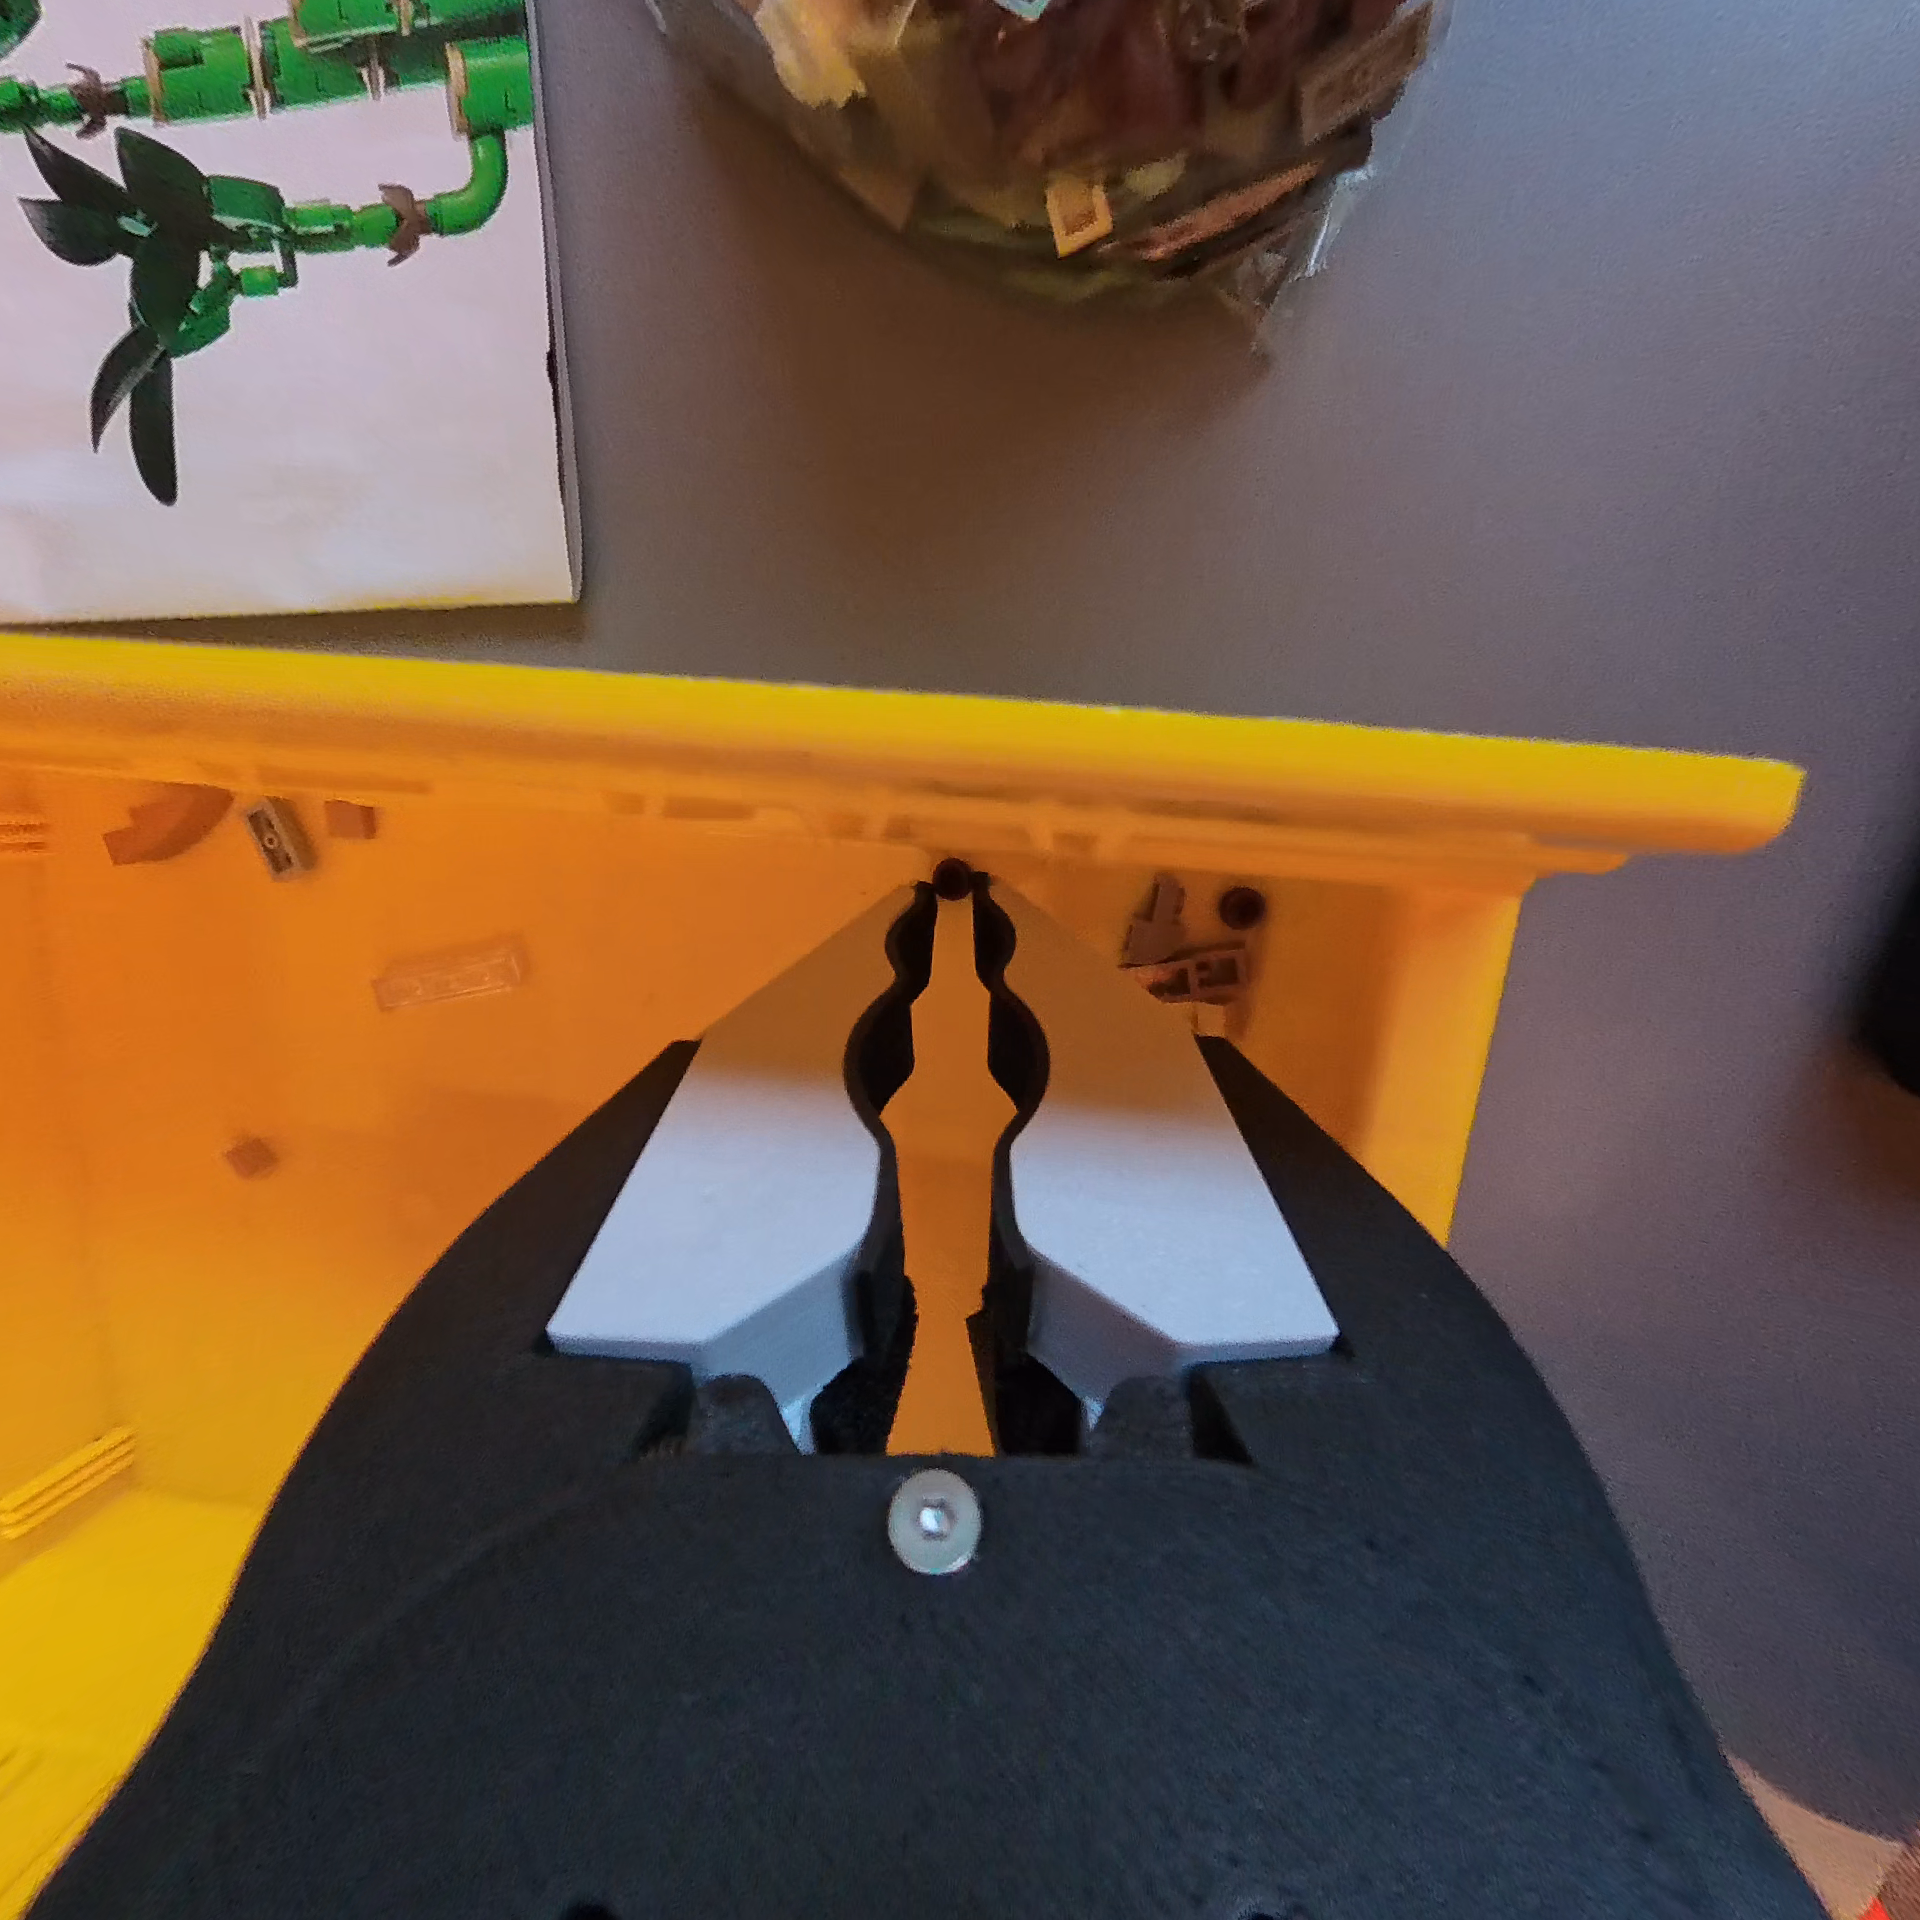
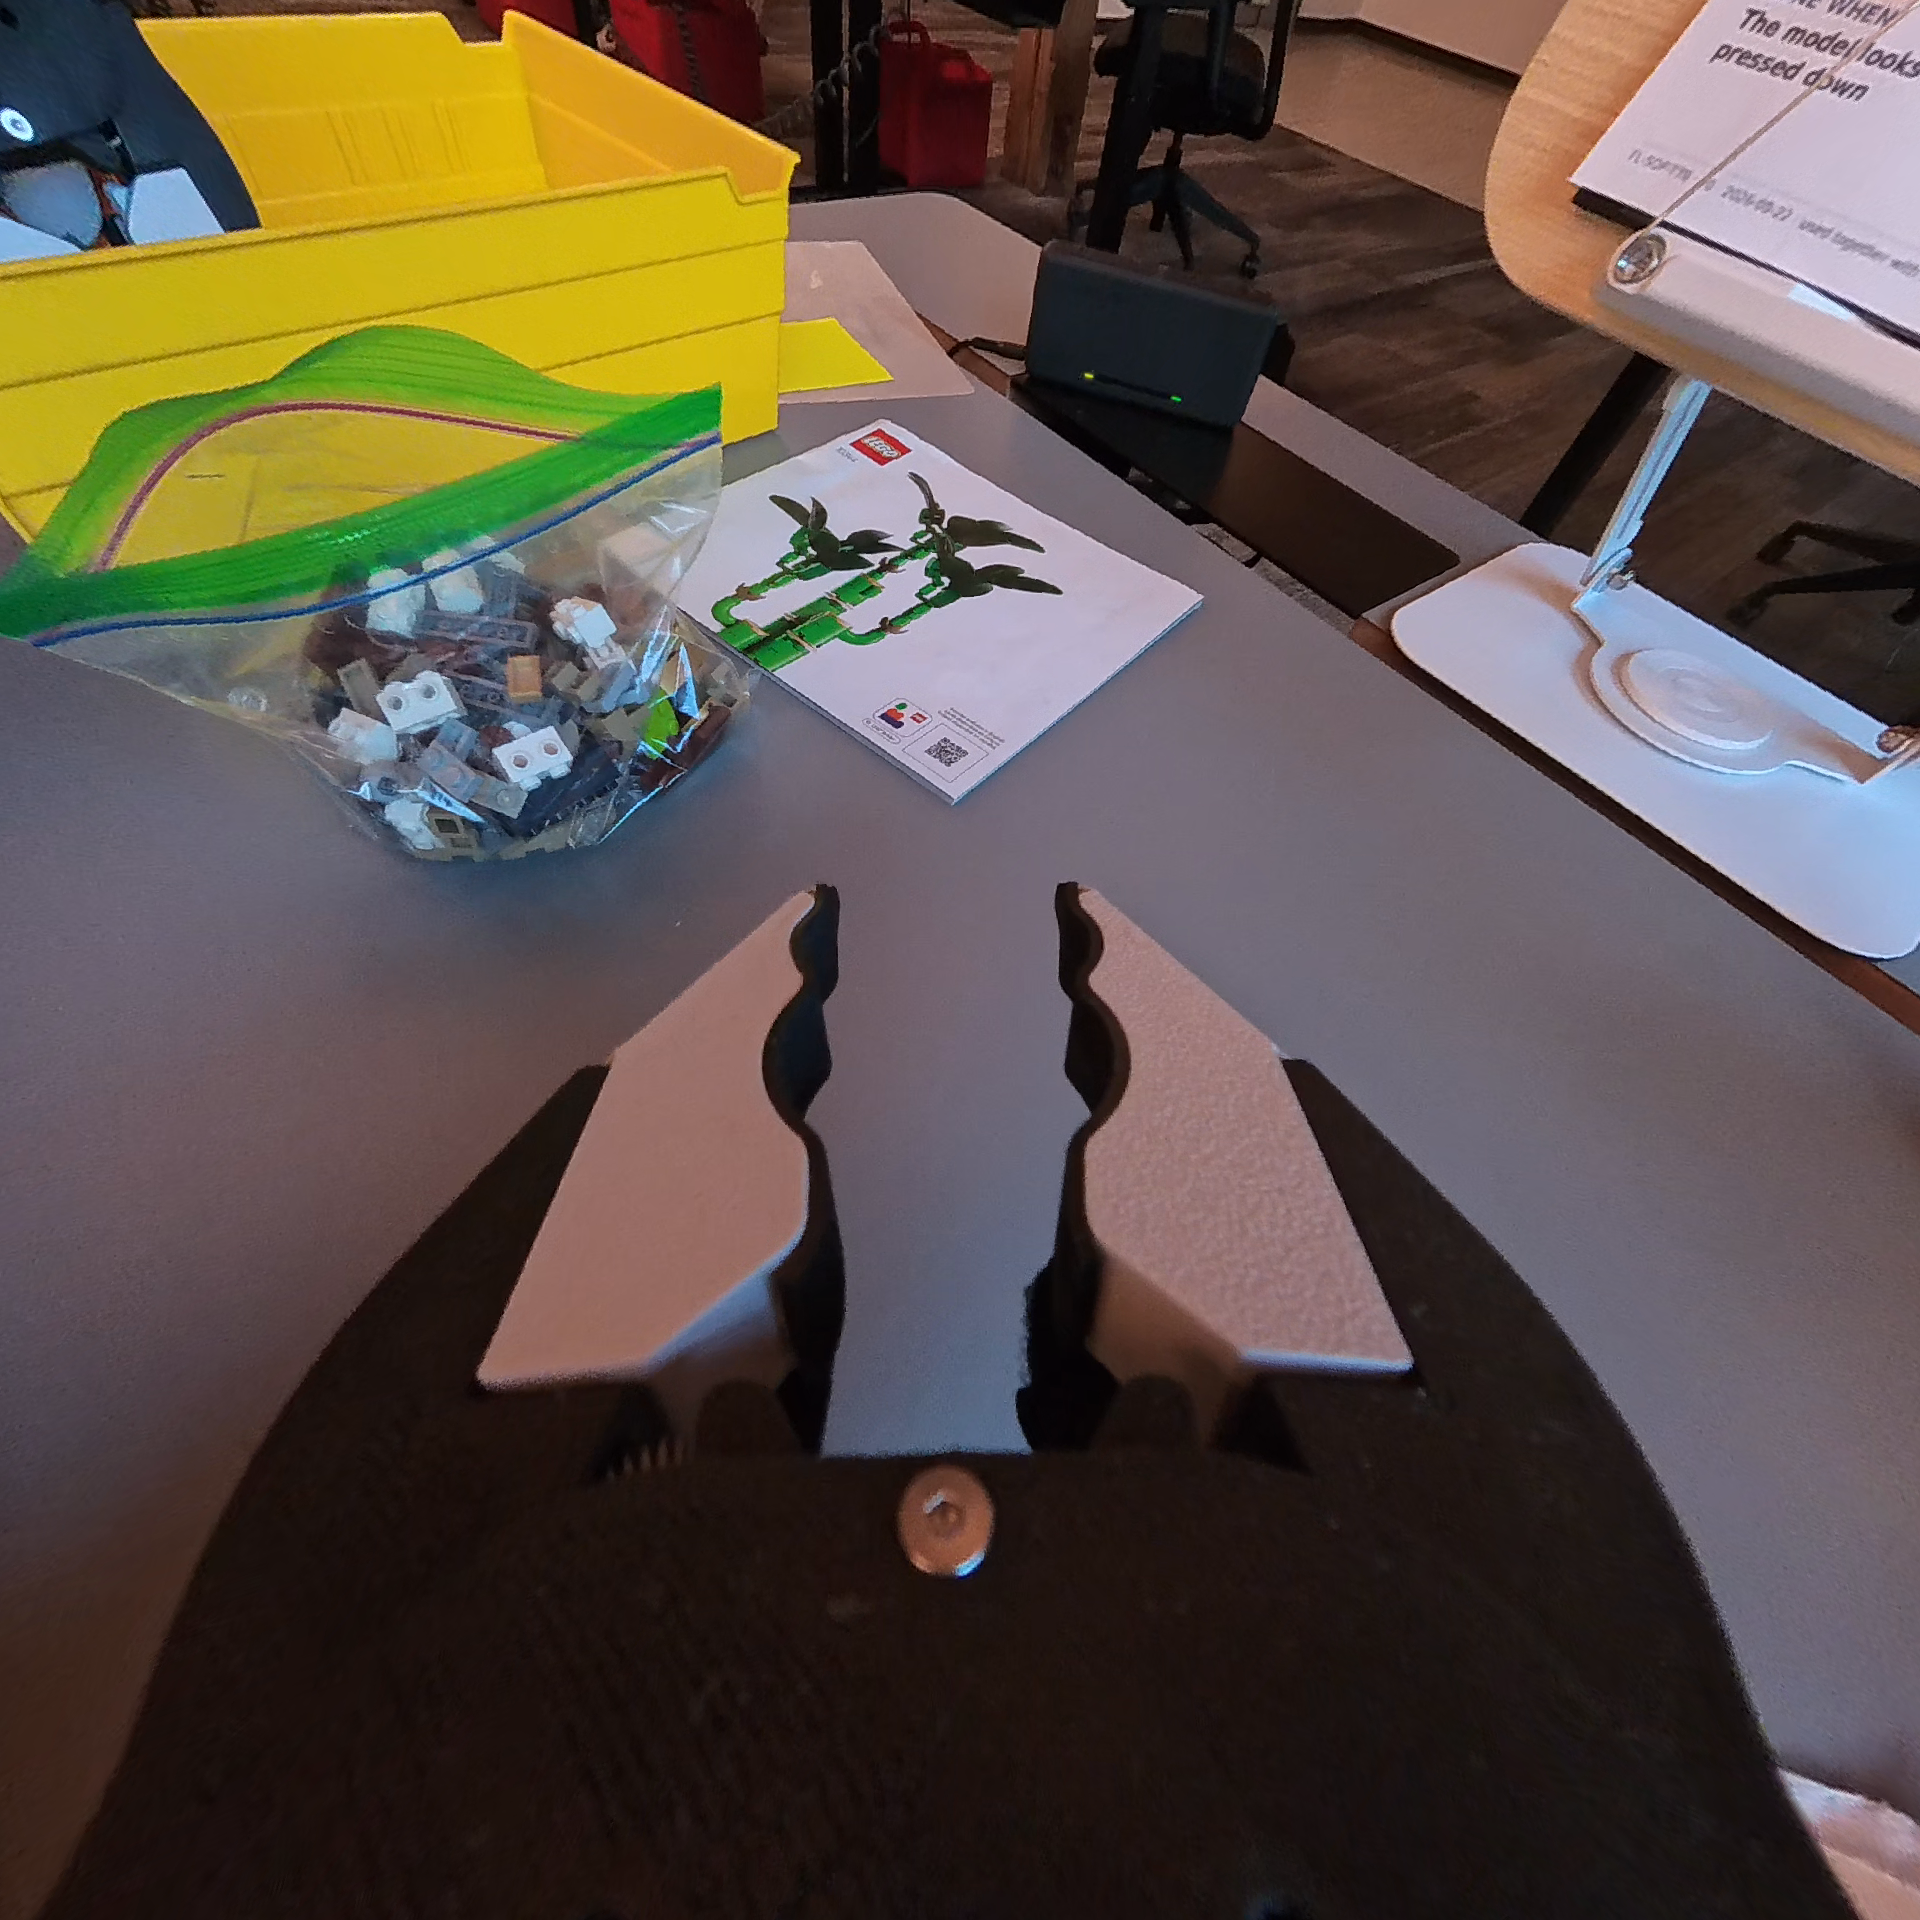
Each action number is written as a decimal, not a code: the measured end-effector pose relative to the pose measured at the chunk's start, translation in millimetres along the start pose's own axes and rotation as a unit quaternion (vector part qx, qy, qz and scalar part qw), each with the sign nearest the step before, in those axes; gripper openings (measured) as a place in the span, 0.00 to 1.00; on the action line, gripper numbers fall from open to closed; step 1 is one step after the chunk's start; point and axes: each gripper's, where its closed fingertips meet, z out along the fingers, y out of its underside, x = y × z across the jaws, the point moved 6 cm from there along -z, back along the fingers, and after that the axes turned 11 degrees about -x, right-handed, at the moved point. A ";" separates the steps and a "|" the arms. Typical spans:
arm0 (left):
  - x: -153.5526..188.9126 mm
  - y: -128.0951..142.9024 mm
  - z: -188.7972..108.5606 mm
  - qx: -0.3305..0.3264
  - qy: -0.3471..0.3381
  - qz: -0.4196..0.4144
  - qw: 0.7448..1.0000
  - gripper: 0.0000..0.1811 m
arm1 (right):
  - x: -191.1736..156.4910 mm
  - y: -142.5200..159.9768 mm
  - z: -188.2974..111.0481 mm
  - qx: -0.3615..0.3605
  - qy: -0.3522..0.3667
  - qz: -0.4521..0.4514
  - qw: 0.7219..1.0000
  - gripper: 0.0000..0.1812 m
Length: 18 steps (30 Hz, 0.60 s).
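left gripper pinching one round dark piece — one yellow bin

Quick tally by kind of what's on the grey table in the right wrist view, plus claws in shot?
Yellow bin: 1
Zip bag of bricks: 1
Instruction booklet: 1
Dark box with green lights: 1
Claws: 2, the right claw open over bare grey table, the left claw reaching into the bin
Total: 6
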 end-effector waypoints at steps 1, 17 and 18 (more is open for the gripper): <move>-0.4 0.8 0.0 0.004 0.000 0.000 1.000 0.03 | -0.4 0.0 -0.1 -0.001 0.001 -0.002 1.000 0.23; 25.5 -154.0 -113.4 0.212 -0.022 -0.036 0.976 0.03 | -2.4 0.7 0.5 -0.012 0.005 -0.016 1.000 0.23; 24.1 -159.2 -104.6 0.185 -0.026 -0.032 0.982 0.03 | -2.7 0.1 -0.2 -0.010 0.004 -0.016 1.000 0.23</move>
